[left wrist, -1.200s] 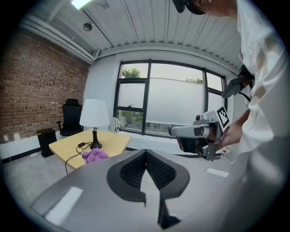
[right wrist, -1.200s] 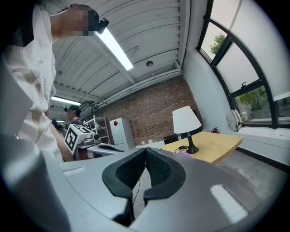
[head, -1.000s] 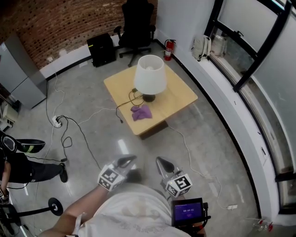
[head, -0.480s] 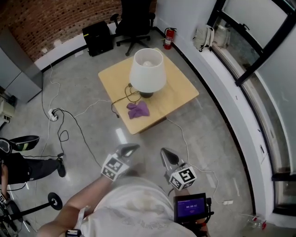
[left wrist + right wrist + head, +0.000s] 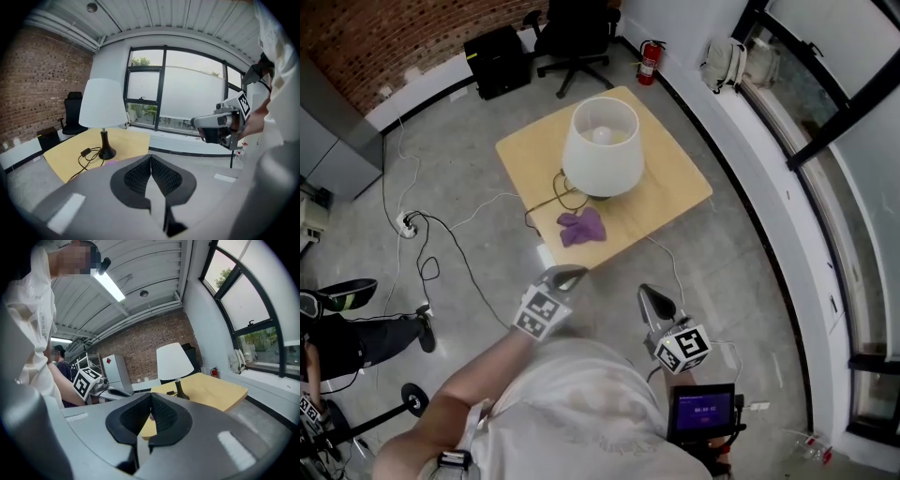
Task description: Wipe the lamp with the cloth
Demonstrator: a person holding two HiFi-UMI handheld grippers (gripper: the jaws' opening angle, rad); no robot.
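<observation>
A lamp (image 5: 602,148) with a white shade stands on a light wooden table (image 5: 675,183); its black cord coils beside the base. A purple cloth (image 5: 581,227) lies crumpled on the table's near side, in front of the lamp. My left gripper (image 5: 567,275) hovers over the floor just short of the table's near edge, shut and empty. My right gripper (image 5: 652,298) is to its right and a little further back, also shut and empty. The left gripper view looks at the lamp (image 5: 103,105), with its own jaws (image 5: 151,157) together. The right gripper view shows the lamp (image 5: 174,361) beyond its own closed jaws (image 5: 151,397).
A black office chair (image 5: 572,28), a black box (image 5: 499,58) and a fire extinguisher (image 5: 652,62) stand beyond the table. Cables and a power strip (image 5: 408,223) lie on the floor at left. A seated person (image 5: 356,333) is at far left. A curved window ledge (image 5: 769,187) runs along the right.
Both grippers have moved forward toward the table, and the table with lamp and cloth now lies closer. Both pairs of jaws have stayed shut.
</observation>
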